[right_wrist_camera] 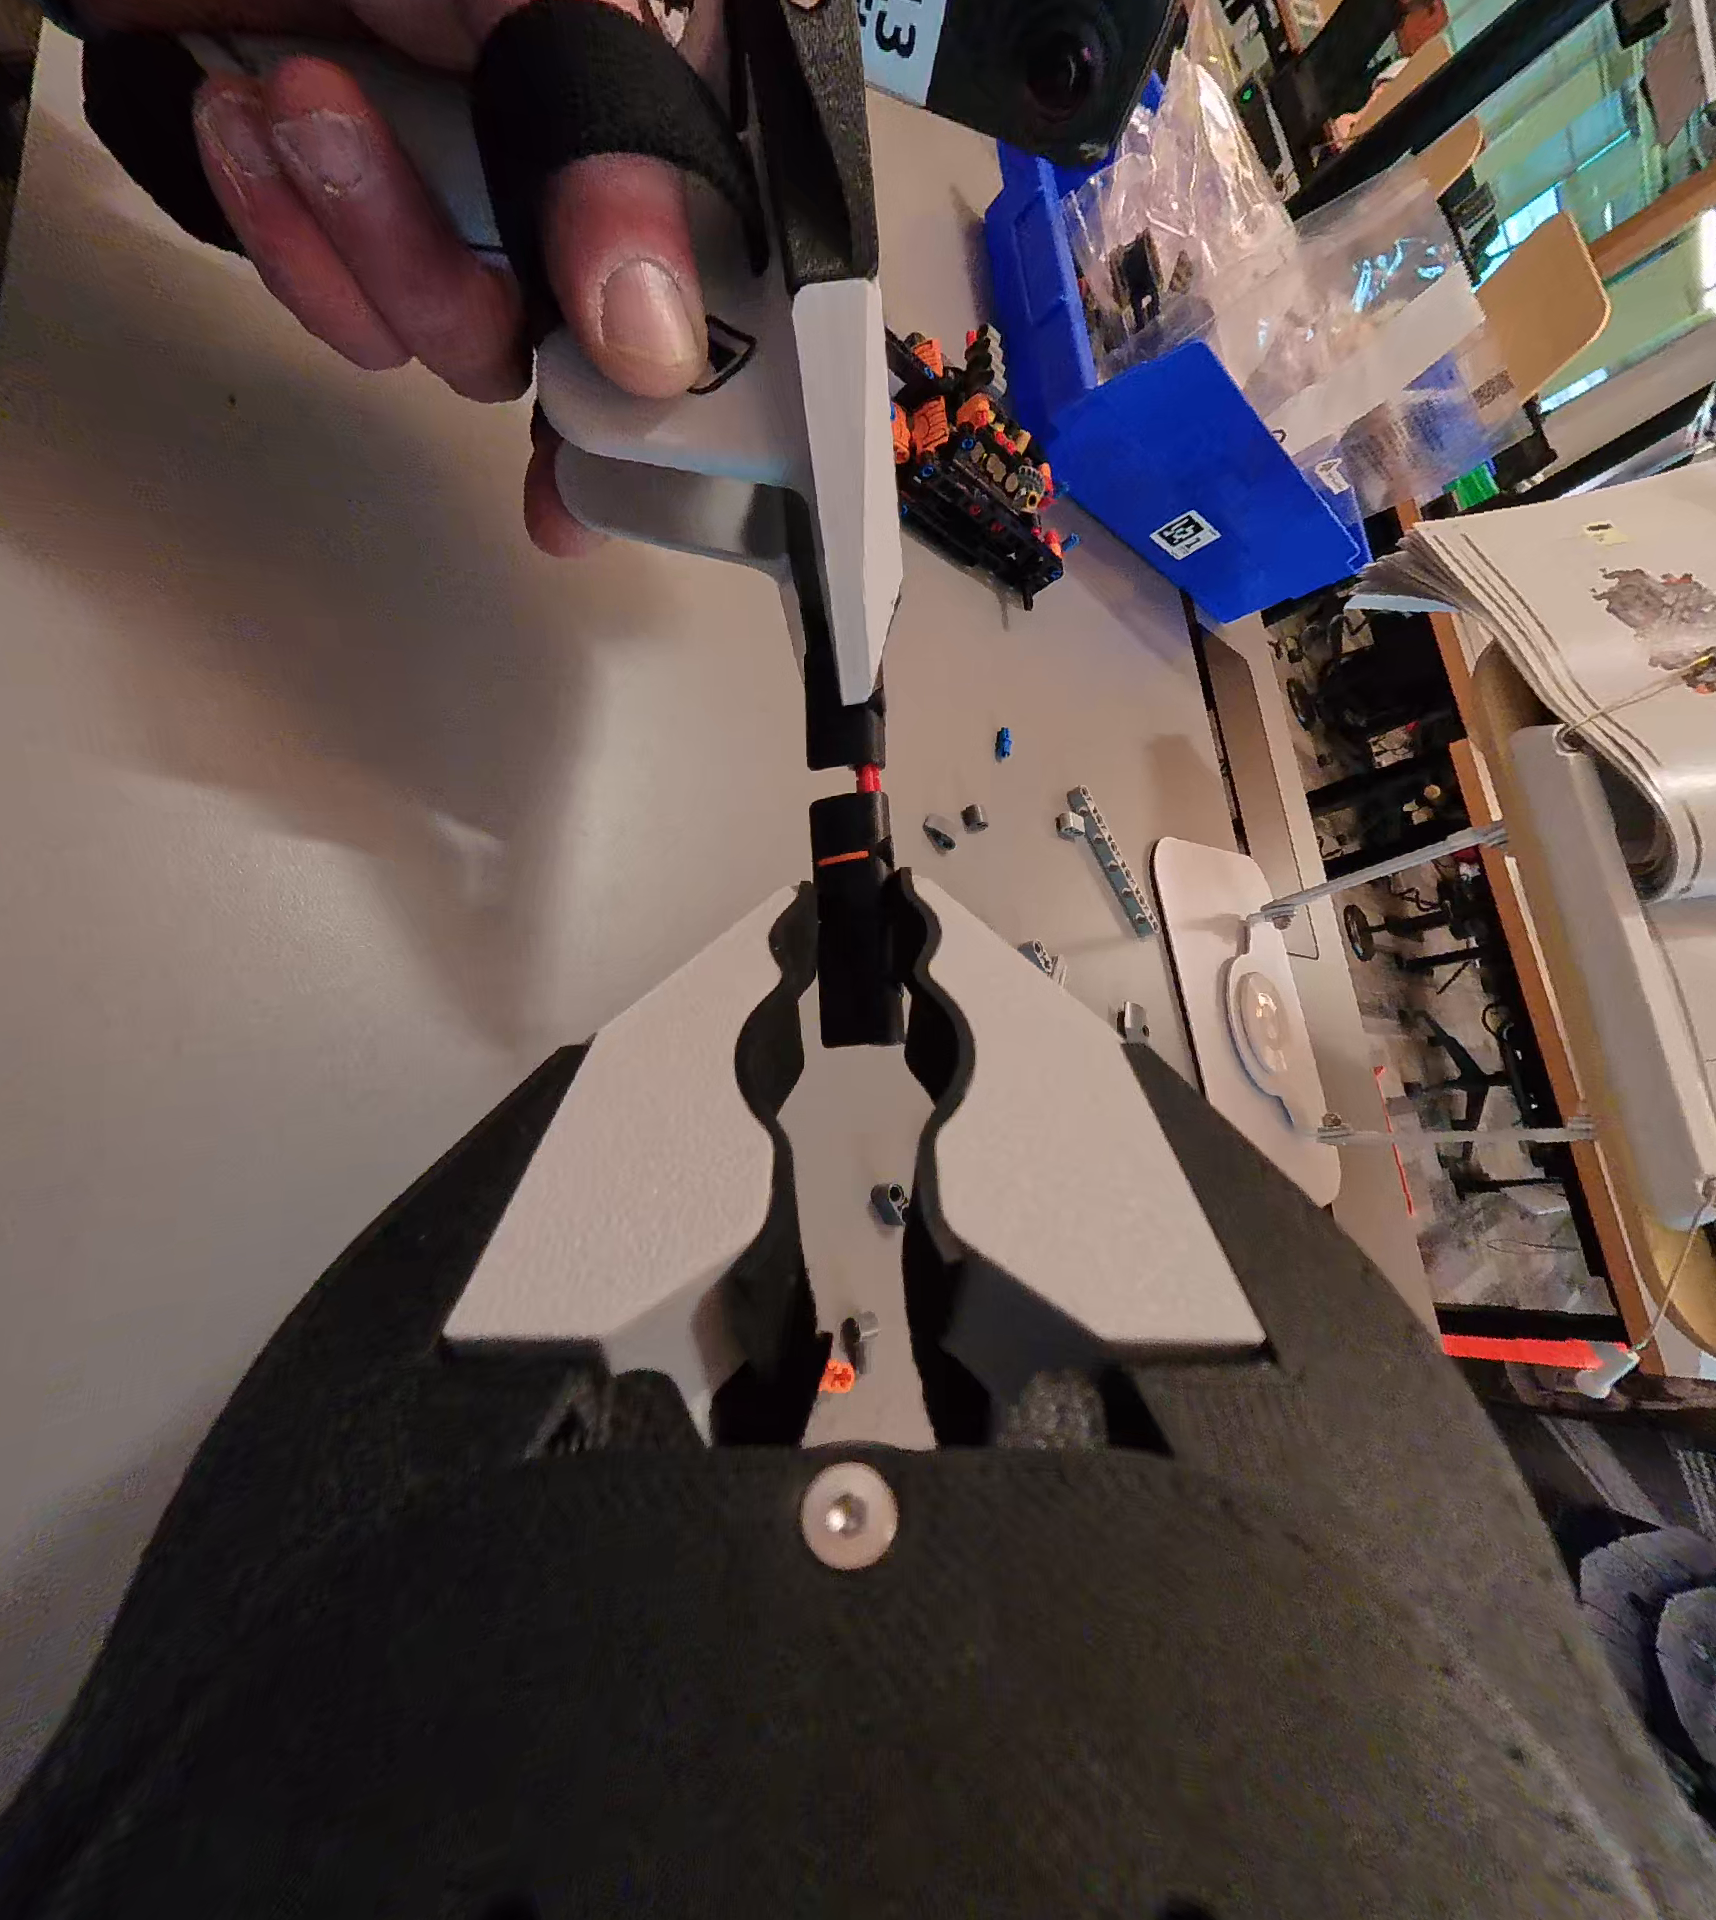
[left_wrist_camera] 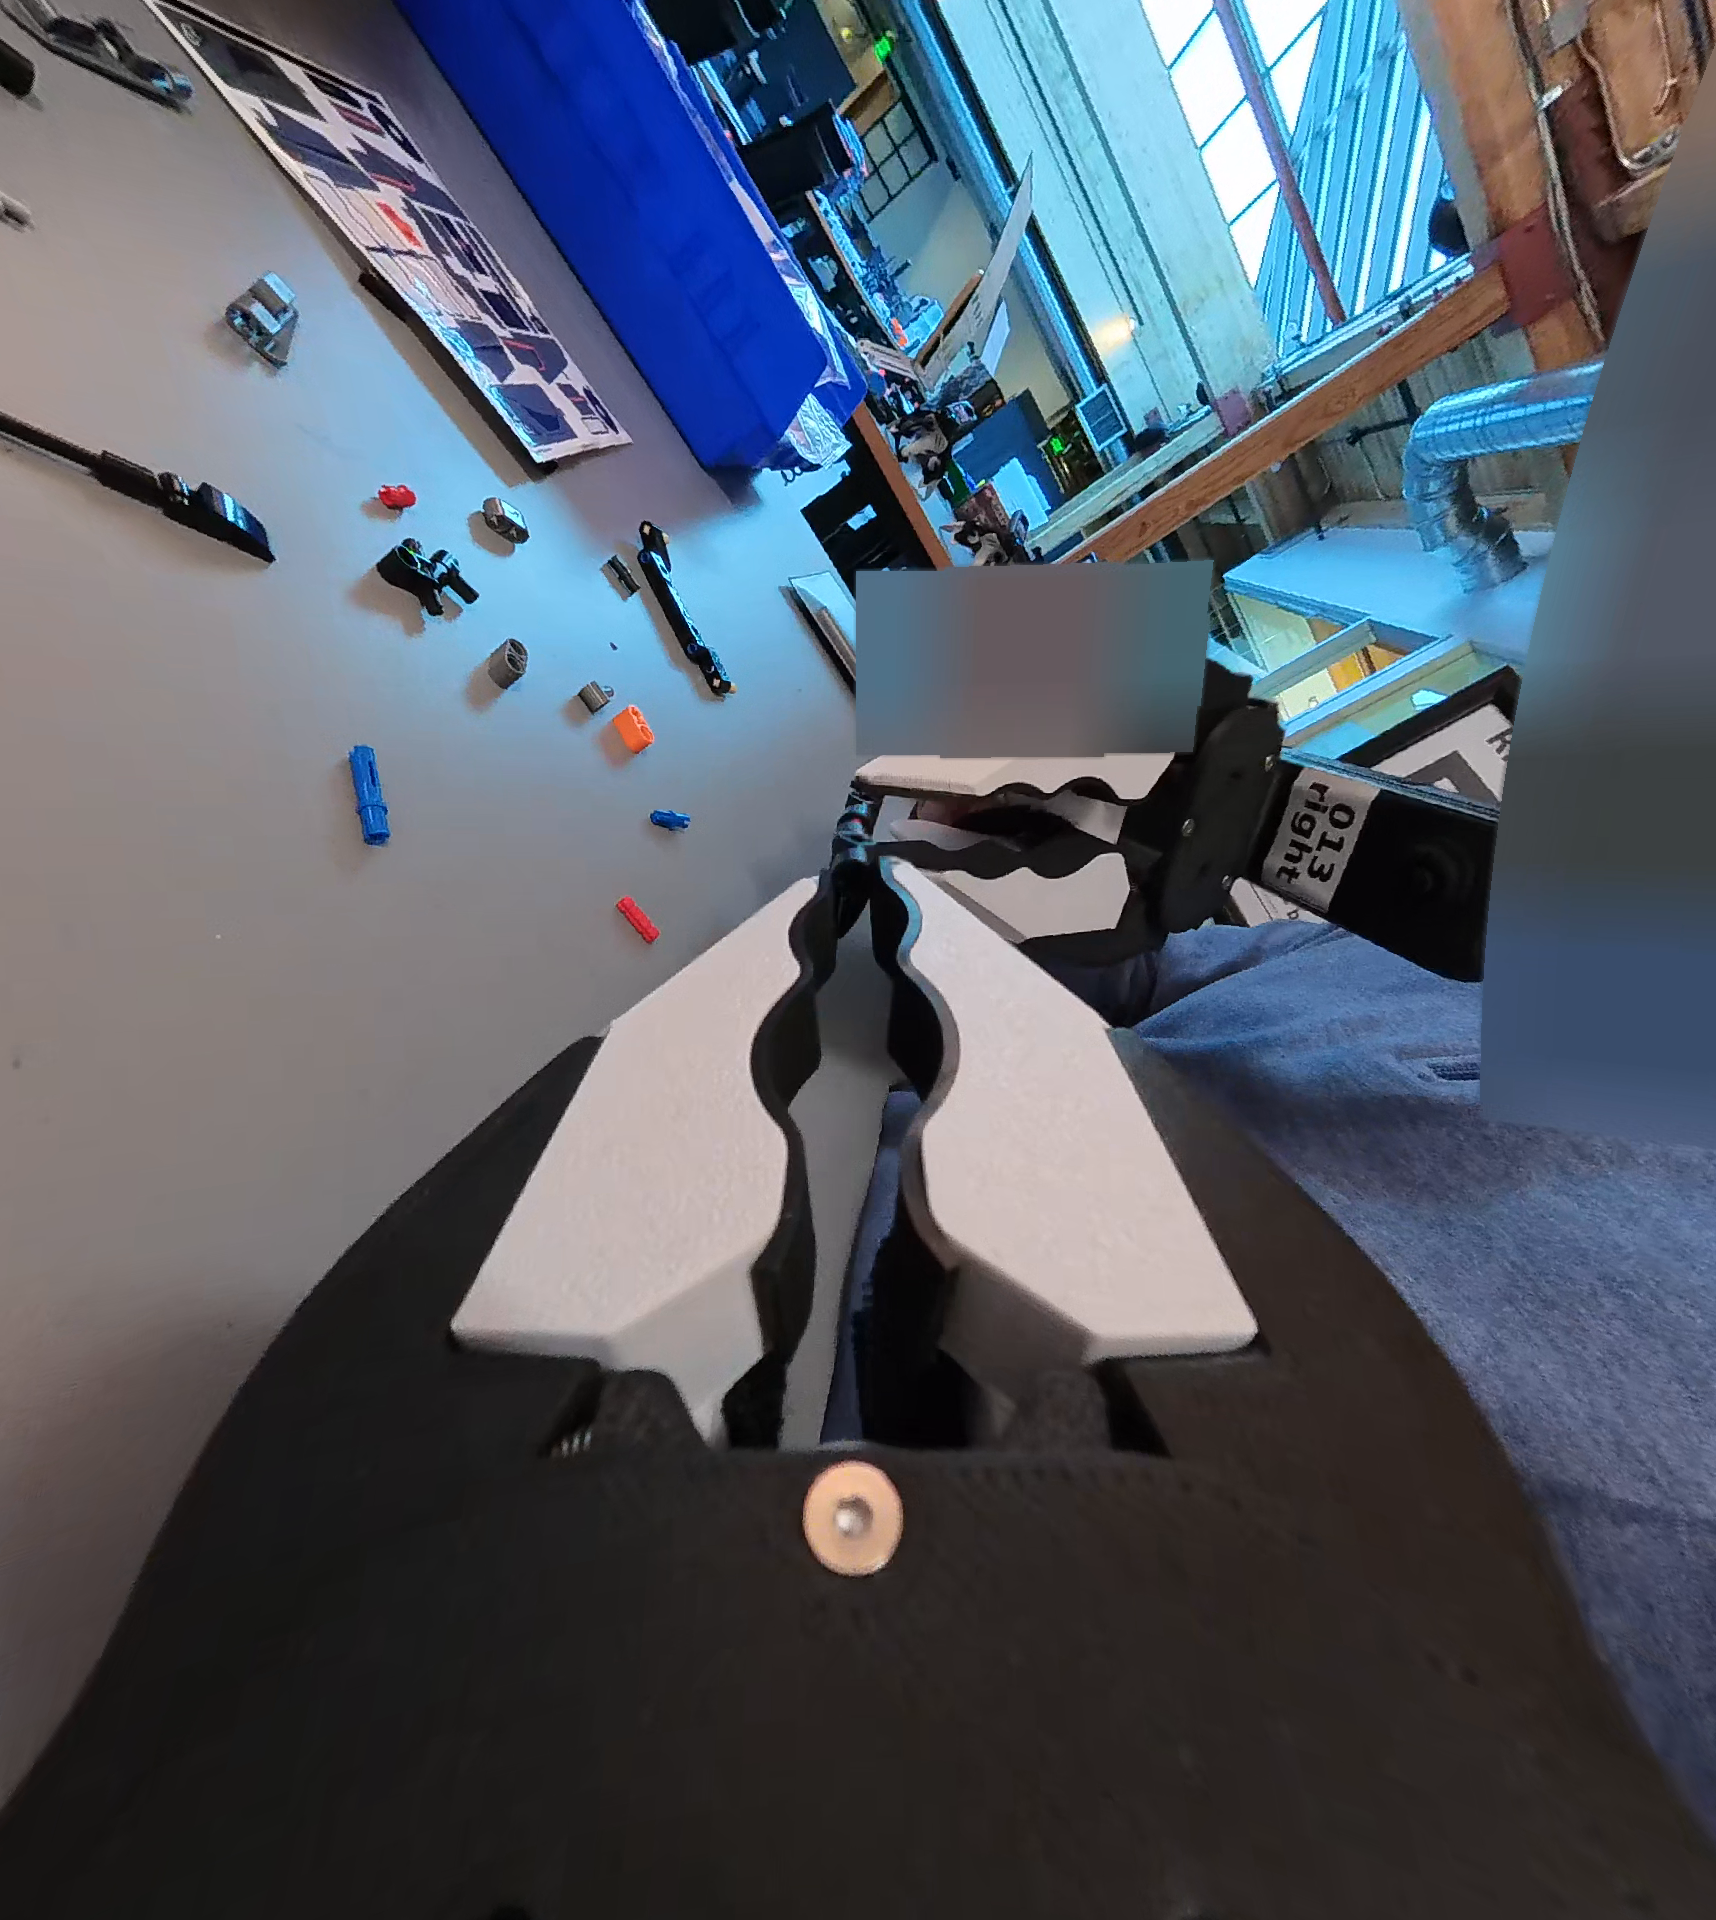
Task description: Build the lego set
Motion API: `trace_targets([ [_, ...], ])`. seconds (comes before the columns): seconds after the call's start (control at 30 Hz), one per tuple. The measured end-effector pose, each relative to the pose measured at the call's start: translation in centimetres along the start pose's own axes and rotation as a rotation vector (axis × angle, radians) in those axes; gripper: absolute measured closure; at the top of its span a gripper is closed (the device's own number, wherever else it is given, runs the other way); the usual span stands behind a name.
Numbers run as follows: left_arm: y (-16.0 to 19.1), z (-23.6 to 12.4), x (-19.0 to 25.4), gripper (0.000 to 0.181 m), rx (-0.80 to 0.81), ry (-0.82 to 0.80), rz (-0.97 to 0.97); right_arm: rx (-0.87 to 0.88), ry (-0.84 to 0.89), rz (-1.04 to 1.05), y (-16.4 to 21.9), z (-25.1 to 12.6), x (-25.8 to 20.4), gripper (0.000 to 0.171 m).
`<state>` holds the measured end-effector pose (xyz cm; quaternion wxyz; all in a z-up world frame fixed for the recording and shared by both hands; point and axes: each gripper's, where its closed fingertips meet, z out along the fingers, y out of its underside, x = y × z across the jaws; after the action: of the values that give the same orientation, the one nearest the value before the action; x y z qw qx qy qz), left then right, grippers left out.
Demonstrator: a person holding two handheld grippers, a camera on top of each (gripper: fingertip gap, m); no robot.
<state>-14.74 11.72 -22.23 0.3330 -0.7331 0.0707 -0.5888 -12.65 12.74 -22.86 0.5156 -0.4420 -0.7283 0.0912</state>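
Right hand-held gripper (right_wrist_camera: 852, 940) was closed on a black lego piece (right_wrist_camera: 849, 914) with an orange line, gripped between its fingertips above the desk (right_wrist_camera: 314, 727). Facing it tip to tip, the left hand-held gripper (right_wrist_camera: 838, 717) pinched another small black piece (right_wrist_camera: 841, 736), and a thin red axle (right_wrist_camera: 868, 779) ran between the 2 pieces. A person's hand (right_wrist_camera: 480, 229) held the left tool. In the left wrist view, the left hand-held gripper (left_wrist_camera: 854, 894) sat nearly shut on its dark piece at the desk's near edge. Loose blue, red, orange and grey parts (left_wrist_camera: 625, 727) lay scattered on the desk. A partly built black-and-orange assembly (right_wrist_camera: 979, 457) stood beside a blue bin (right_wrist_camera: 1197, 468) toward the far edge.
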Motion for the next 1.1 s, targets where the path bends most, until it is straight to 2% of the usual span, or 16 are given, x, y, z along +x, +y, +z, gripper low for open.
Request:
trace_targets([
  [0.53, 0.39, 0.27, 0.66, 0.177, -0.04, 0.011, 0.03, 0.011, 0.007, -0.005, 0.21, 0.0, -0.13, 0.161],
  [1.1, 0.4, 0.56, 0.41, 0.177, -0.051, -0.051, 0.062, 0.006, 0.018, -0.003, 0.1, 0.03, -0.3, 0.16],
])
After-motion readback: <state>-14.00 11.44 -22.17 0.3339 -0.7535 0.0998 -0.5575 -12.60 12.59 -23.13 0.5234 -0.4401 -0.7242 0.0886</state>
